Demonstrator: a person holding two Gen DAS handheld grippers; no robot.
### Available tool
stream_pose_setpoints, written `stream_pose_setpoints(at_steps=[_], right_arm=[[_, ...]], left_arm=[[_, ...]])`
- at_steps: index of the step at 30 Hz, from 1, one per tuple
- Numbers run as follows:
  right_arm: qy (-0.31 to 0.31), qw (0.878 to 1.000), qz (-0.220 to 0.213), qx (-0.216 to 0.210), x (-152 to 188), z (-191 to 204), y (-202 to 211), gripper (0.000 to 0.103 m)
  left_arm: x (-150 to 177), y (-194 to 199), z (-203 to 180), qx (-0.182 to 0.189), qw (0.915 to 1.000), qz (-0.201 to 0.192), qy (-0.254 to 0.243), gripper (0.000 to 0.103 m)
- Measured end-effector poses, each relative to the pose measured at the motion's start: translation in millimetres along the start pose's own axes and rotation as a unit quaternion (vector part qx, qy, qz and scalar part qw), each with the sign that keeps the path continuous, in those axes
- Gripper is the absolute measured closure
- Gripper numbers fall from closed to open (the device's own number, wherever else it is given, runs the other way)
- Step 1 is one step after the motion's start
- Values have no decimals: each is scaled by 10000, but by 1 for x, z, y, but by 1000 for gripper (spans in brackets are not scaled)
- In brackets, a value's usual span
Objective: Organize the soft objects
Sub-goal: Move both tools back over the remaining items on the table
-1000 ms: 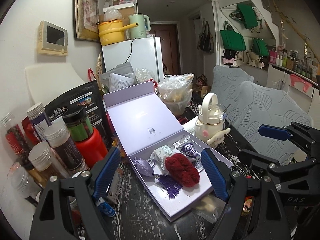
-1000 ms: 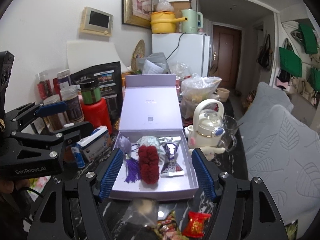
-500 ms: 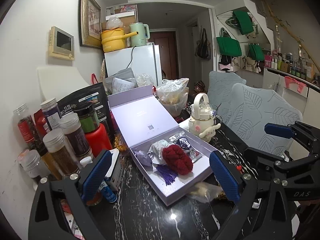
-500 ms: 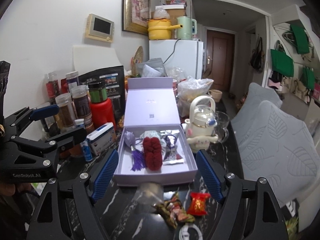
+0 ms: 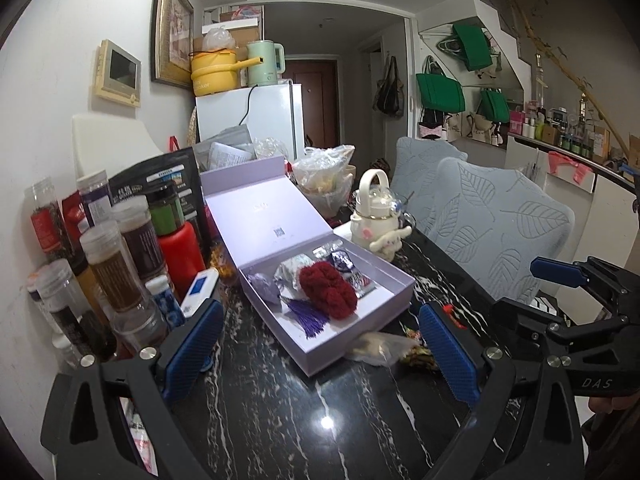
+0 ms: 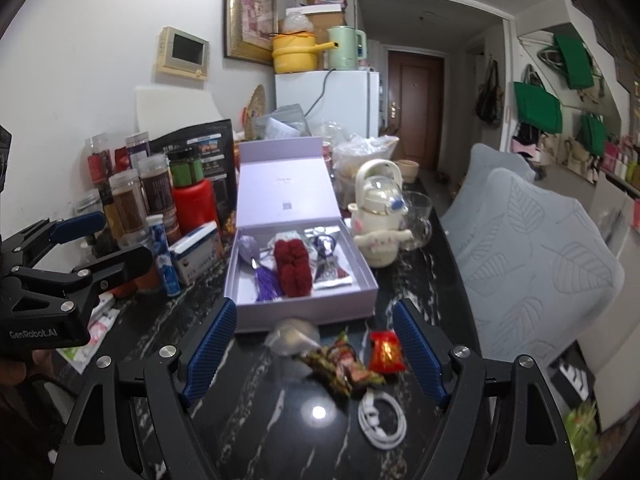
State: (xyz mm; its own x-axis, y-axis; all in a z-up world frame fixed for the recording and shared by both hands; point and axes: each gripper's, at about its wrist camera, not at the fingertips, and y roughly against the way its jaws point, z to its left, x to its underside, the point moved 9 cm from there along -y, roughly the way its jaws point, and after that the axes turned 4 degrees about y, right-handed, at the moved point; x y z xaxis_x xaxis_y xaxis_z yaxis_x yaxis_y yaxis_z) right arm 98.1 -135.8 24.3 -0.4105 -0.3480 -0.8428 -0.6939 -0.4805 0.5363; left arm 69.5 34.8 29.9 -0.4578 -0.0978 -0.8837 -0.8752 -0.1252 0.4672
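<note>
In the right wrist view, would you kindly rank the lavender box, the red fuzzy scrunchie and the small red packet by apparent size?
1. lavender box
2. red fuzzy scrunchie
3. small red packet, smallest though it lies nearest the camera

A black marble table (image 6: 256, 420) carries an open lilac box (image 6: 304, 308), jars (image 6: 128, 204), a teapot (image 6: 378, 216), wrapped sweets (image 6: 348, 364) and a white cable (image 6: 380, 420)

Lilac box (image 6: 304, 312) w/ dark-red fluffy item (image 6: 294, 266), purple tassel (image 6: 266, 286); black white-veined table (image 6: 256, 412).
</note>
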Motion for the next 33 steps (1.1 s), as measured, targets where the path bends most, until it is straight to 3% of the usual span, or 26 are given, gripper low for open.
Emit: stream_pose_setpoints(at_steps=[17,33], right_arm=[[-287,9985,440,119,65,-7,-2,22],[-653,9925,1032,57,125,-26,-34,22]], left_arm=[[52,-6,-16,466,9978,454,129,3],[102,-45,-31,711,9904,1164,201,3]])
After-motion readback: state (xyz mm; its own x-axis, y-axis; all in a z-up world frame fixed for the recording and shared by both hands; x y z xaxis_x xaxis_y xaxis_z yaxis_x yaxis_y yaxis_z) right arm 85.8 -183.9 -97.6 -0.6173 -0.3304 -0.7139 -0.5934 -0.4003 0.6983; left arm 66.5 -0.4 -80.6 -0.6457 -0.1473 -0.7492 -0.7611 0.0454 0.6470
